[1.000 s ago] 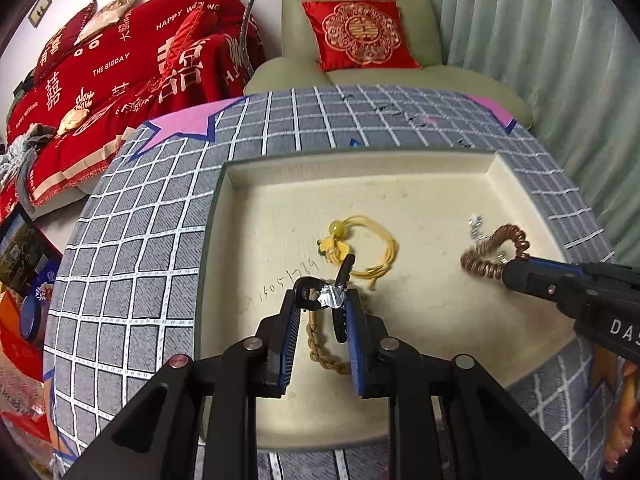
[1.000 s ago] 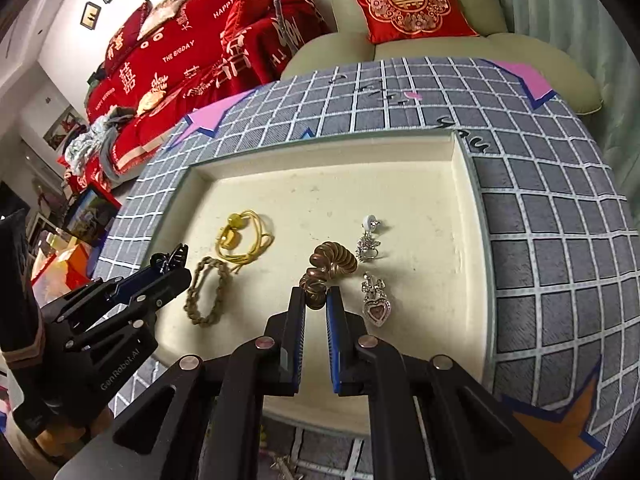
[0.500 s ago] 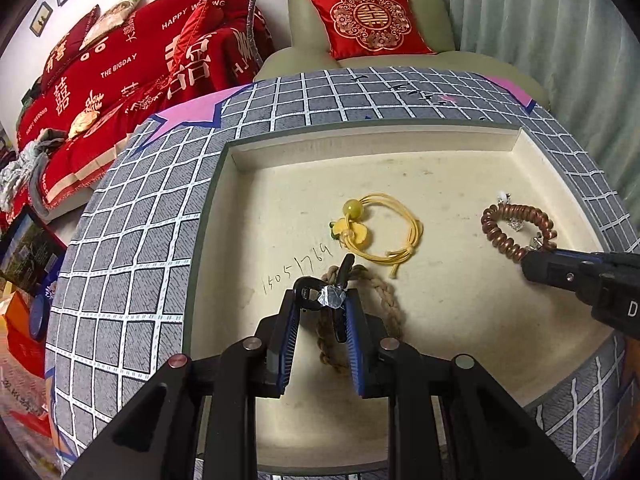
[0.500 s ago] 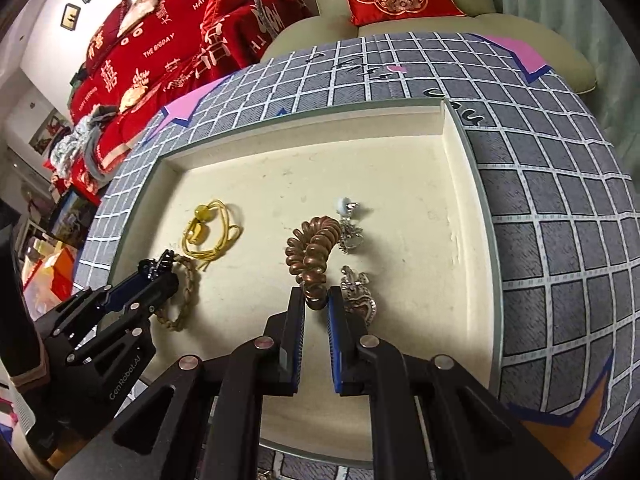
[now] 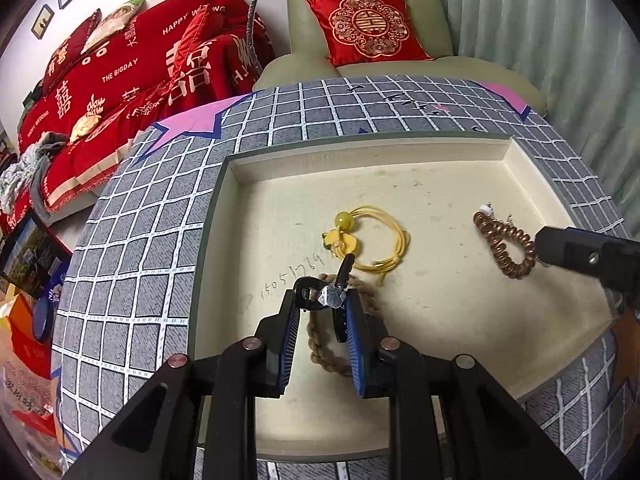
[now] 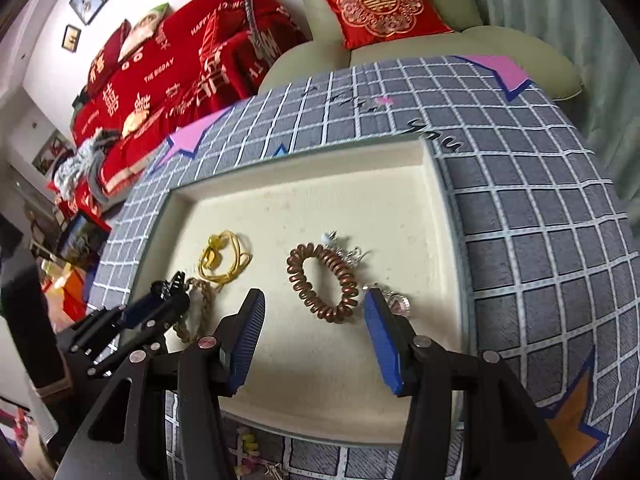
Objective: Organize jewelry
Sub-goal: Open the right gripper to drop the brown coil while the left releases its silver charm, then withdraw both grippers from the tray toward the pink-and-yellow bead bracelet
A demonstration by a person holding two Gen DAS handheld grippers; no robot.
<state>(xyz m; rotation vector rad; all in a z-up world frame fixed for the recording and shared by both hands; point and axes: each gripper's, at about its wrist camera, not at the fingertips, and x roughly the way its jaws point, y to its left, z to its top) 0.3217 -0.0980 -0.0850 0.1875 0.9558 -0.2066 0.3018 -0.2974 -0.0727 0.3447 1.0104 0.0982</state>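
Lying flat in the cream tray [image 6: 436, 184], the copper coil bracelet [image 6: 322, 282] runs its long axis away from the camera. Right gripper [image 6: 316, 316] has just been opening; jaws apart, nothing pressed. Release step looks done. Left gripper [image 5: 322, 300] stays clamped on a black clip [image 5: 320, 294] above the braided bracelet [image 5: 320, 344]. Next: place the clip.

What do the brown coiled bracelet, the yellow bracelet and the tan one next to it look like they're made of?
Coiled bracelet: looks like glossy coppery plastic or metal; a tight spiral with shiny highlights, so which one is unclear.
Yellow bracelet: thin waxy cord in loops, with a smooth translucent bead, perhaps resin or stone.
Tan bracelet: matte braided fibre, like hemp or jute; the twisted strands show.
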